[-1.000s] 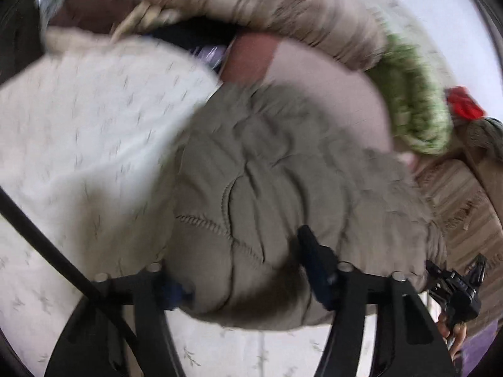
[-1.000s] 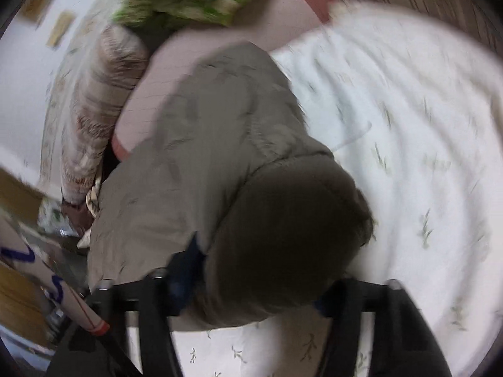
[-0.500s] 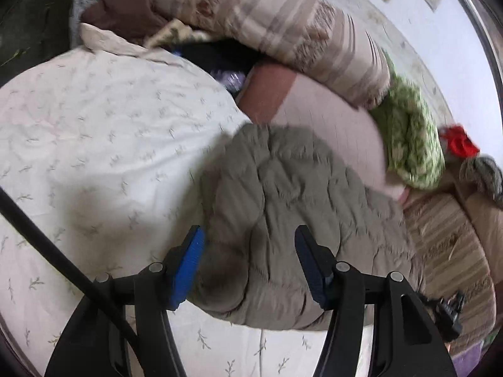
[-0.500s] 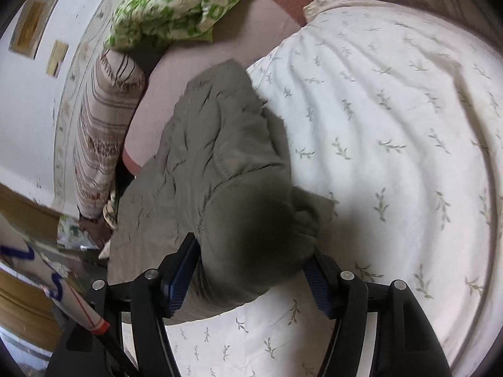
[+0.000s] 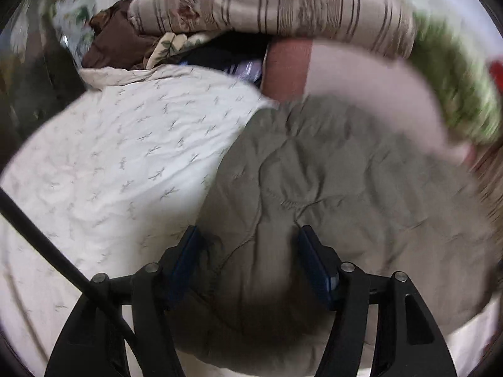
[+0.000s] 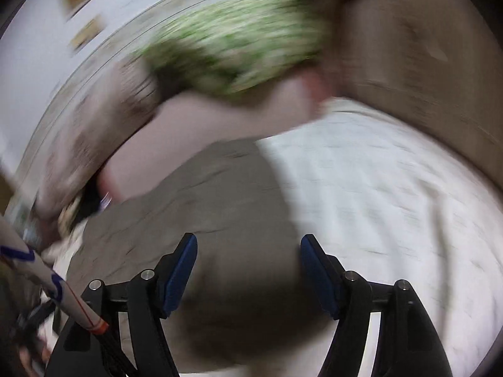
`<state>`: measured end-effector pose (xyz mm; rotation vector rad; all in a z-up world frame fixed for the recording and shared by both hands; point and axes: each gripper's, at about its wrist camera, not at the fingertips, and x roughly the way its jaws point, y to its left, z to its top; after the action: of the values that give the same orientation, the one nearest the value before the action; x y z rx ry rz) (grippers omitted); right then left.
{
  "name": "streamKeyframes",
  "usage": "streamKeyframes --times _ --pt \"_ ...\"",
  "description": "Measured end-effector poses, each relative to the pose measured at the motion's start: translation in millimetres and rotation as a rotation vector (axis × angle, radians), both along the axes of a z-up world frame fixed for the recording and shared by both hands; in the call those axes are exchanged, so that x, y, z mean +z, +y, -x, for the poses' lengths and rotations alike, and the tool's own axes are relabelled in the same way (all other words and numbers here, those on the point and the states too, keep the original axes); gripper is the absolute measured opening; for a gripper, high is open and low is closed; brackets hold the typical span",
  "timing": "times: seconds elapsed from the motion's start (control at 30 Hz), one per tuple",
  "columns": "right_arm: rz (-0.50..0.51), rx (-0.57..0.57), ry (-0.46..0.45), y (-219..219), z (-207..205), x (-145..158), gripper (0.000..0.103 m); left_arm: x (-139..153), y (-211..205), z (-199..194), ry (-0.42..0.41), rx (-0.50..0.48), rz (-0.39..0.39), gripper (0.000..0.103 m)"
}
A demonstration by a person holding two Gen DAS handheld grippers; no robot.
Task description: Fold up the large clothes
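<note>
A grey-green quilted jacket (image 5: 330, 188) lies folded in a thick bundle on a white leaf-print sheet (image 5: 125, 157). My left gripper (image 5: 248, 248) hangs low over the bundle's near left edge. Its jaws are opening, the padded cloth bulges up between them, and the blue pads (image 5: 185, 257) do not visibly squeeze it. In the blurred right wrist view the jacket (image 6: 220, 213) lies below and ahead of my right gripper (image 6: 248, 251). Those jaws are opening too and stand wide, above the cloth and clear of it.
A striped bolster (image 5: 283, 3), a green patterned pillow (image 5: 456, 72) and a pink cover (image 5: 361, 75) bound the far side. Brown and dark clothes (image 5: 116, 44) pile at the far left. A black cable (image 5: 47, 245) crosses the left. A white pole with blue marks (image 6: 47, 279) leans nearby.
Both grippers were clamped on the jacket's fold a second ago and have let go. The left has dropped closer over the bundle. The right has lifted and tipped up toward the pillows.
</note>
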<state>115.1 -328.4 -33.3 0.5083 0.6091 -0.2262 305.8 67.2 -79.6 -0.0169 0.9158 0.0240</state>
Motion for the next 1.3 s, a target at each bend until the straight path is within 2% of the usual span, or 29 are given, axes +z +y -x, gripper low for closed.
streamKeyframes --times 0.07,0.1,0.17,0.23,0.3,0.37,0.43,0.5,0.7,1.03,1.1,1.17,1.3 --pt "-0.017 0.108 0.027 16 -27 -11 0.073 -20 -10 -7 0.056 -0.013 -0.116 0.070" --pt "-0.033 0.145 0.064 19 -41 -22 0.073 -24 -12 -8 0.064 -0.019 -0.132 0.071" --pt "0.003 0.118 0.169 18 -61 -48 0.073 -22 -12 -8 0.056 -0.023 -0.141 0.072" --pt "0.033 0.105 0.159 15 -60 -54 0.073 -21 -10 -8 0.048 -0.026 -0.131 0.072" --pt "0.085 0.095 0.169 18 -56 -50 0.073 -20 -3 -8 0.055 -0.012 -0.082 0.072" --pt "0.078 0.080 0.142 15 -48 -44 0.073 -14 6 -5 0.052 0.013 -0.019 0.072" --pt "0.047 0.054 0.119 8 -38 -41 0.073 -6 8 0 0.025 0.030 -0.005 0.072" --pt "0.046 0.029 0.105 6 -32 -35 0.073 4 9 10 -0.020 0.053 -0.016 0.072" --pt "0.160 -0.012 0.107 21 -13 -22 0.074 24 15 41 -0.123 0.091 -0.074 0.072" --pt "0.174 -0.074 0.126 20 7 -23 0.078 27 40 50 -0.104 0.161 -0.061 0.072" --pt "0.175 -0.091 0.132 12 7 -22 0.082 25 45 45 -0.090 0.155 -0.020 0.072" --pt "0.125 -0.112 0.144 -6 4 -24 0.092 22 55 27 -0.044 0.104 0.121 0.074" --pt "-0.059 -0.077 0.221 -53 -19 -48 0.095 -7 66 -20 0.103 -0.036 0.350 0.076"
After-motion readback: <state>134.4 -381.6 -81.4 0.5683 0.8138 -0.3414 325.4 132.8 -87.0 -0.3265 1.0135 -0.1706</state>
